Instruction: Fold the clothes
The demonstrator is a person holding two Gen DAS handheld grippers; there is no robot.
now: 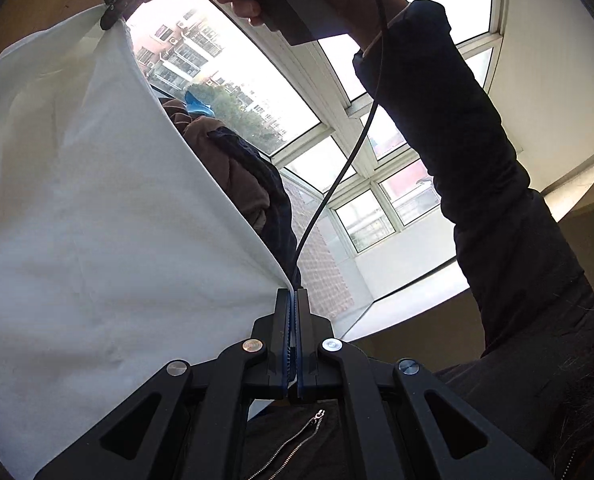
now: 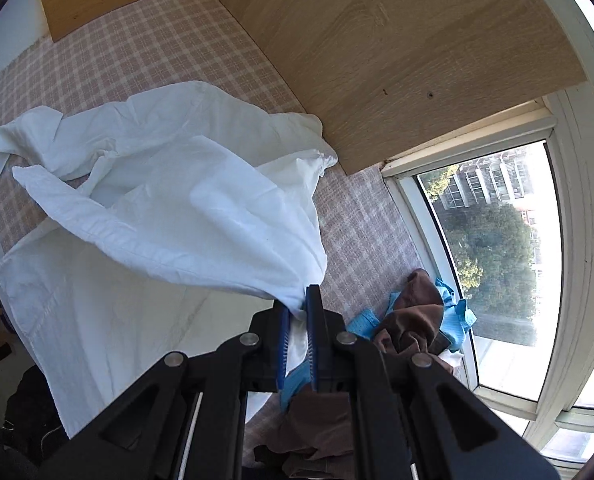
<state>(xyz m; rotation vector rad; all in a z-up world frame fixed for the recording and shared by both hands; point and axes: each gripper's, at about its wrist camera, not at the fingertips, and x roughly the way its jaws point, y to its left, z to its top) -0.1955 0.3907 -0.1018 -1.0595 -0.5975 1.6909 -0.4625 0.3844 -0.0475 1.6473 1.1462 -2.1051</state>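
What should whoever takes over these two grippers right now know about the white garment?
Left gripper: shut on an edge of the white garment.
Right gripper: shut on another bunched bit of the same garment, raised above the checkered surface.
The garment hangs between both grippers, its far end trailing crumpled on the surface.
A pile of brown and blue clothes waits by the window.
Done: garment picked up. Left: spread it flat, fold it, then the pile.
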